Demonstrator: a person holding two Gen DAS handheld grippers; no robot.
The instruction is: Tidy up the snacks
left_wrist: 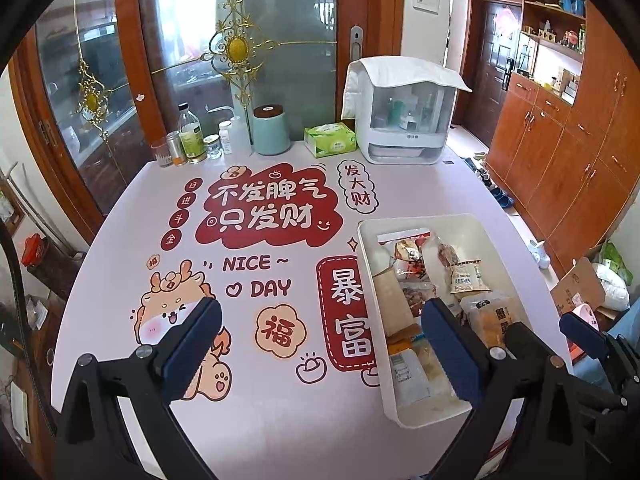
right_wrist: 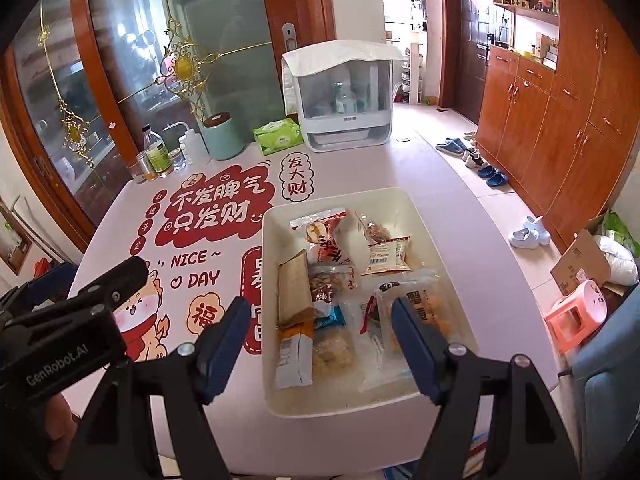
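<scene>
Evidently finished, both the left gripper (left_wrist: 320, 344) and right gripper (right_wrist: 320, 344) hover spread apart (holding nothing) since the snacks (right_wrist: 332, 276) fill the bin (right_wrist: 436, 236).

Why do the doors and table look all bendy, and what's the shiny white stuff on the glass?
Left wrist view: the fisheye lens curves the table edge and glass door, with dark corners; window glare whitens the glass. Right wrist view: same bending, cupboards lean, and the snack tray stays sharp and evenly lit.
</scene>
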